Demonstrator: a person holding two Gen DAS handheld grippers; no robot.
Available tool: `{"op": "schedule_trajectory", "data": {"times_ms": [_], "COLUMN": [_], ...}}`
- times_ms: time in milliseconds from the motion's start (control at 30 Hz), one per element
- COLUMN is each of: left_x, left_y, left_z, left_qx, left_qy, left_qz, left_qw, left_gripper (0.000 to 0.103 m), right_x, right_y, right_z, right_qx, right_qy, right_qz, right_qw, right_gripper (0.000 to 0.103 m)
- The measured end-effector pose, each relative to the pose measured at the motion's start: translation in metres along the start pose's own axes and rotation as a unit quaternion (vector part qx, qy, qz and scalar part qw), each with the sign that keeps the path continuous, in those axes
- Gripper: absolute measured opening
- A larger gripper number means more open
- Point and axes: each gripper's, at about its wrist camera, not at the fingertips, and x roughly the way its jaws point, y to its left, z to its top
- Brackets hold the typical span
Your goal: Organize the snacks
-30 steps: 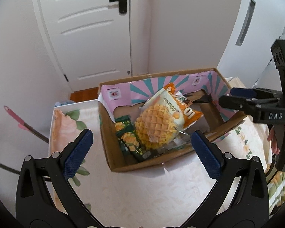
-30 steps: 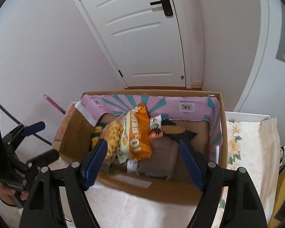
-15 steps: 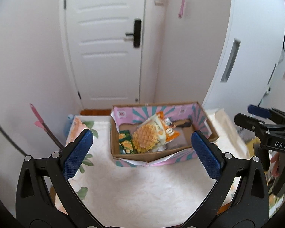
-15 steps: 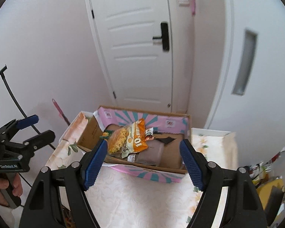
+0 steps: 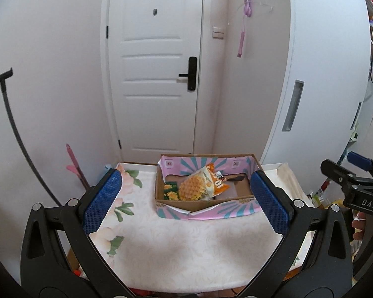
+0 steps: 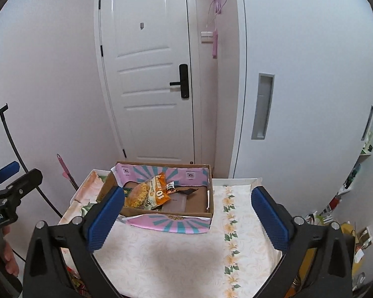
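A cardboard box (image 5: 245,193) with pink and teal flaps stands at the far side of a small table (image 5: 186,243). In it lie an orange and clear snack bag (image 5: 201,186) with a yellow waffle-patterned snack, a green packet (image 5: 170,190) at its left, and a brown pack (image 6: 175,202). The box (image 6: 210,203) and orange bag (image 6: 151,191) also show in the right wrist view. My left gripper (image 5: 186,201) is open and empty, well back from the box. My right gripper (image 6: 186,213) is open and empty, also held back.
The table carries a cream floral cloth (image 6: 186,255). A white door (image 5: 159,79) and a white cabinet (image 6: 298,99) stand behind it. A pink-handled tool (image 5: 74,166) leans at the left wall. Clutter sits on the floor at the right (image 6: 348,231).
Both grippers have pulled back and up from the box, which now looks small and far. Both stay open and empty. The snacks in the box have not moved.
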Motion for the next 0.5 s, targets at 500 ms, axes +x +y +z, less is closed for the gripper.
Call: {"op": "schedule_trajectory", "data": {"times_ms": [500], "left_x": [-0.007], "left_y": [-0.005], "left_z": [-0.003], "left_qx": [0.005], "left_qy": [-0.003], "left_qz": [-0.001], "left_qw": [1.0000], "left_gripper": [0.103], "right_x": [-0.021], "right_y": [0.005], "right_z": [-0.003], "right_qx": [-0.006], "right_qy": [-0.027], "right_qz": [-0.019], "right_qw": [0.999], "right_gripper": [0.101]}}
